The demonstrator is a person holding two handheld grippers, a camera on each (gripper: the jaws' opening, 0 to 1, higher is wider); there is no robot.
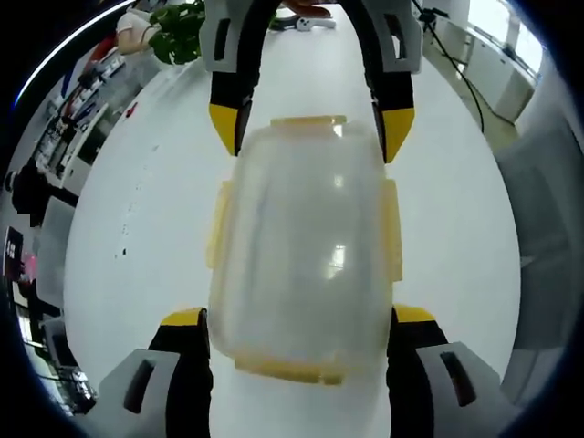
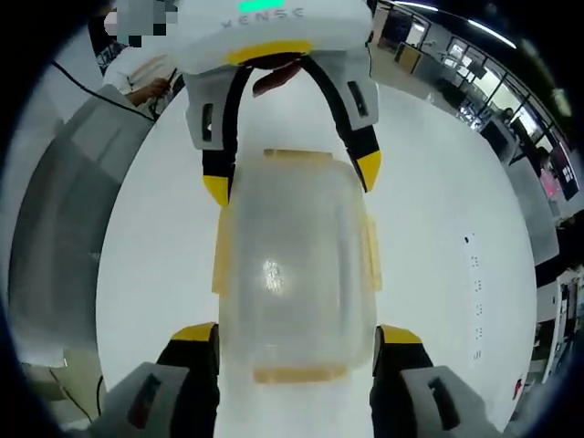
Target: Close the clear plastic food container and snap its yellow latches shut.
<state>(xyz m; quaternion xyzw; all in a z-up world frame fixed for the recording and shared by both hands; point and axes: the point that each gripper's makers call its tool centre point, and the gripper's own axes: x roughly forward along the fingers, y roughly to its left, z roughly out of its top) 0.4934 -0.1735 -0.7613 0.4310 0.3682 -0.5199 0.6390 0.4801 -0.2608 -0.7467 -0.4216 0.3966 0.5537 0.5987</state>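
On the white table (image 1: 119,201) the clear container (image 1: 301,255) is seen lying between the two grippers, its lid apparently seated and its yellow latches (image 1: 217,224) showing along all four sides. In the left gripper view, the left gripper (image 1: 298,321) is spread wide at 6 o'clock, one jaw on each side of the near end; whether the tips press the walls cannot be told, and nothing is clamped. At 12 o'clock the right gripper (image 1: 310,123) is held equally wide across the far end. In the right gripper view the same layout is mirrored: container (image 2: 297,265) central, right gripper (image 2: 297,342) at 6, left gripper (image 2: 292,182) at 12. Whether any latch is snapped cannot be judged. Risk is judged to lie in uneven pressing: a push on one end alone could slide the light box across the smooth top or tip the lid askew, so that a latch misses its catch.
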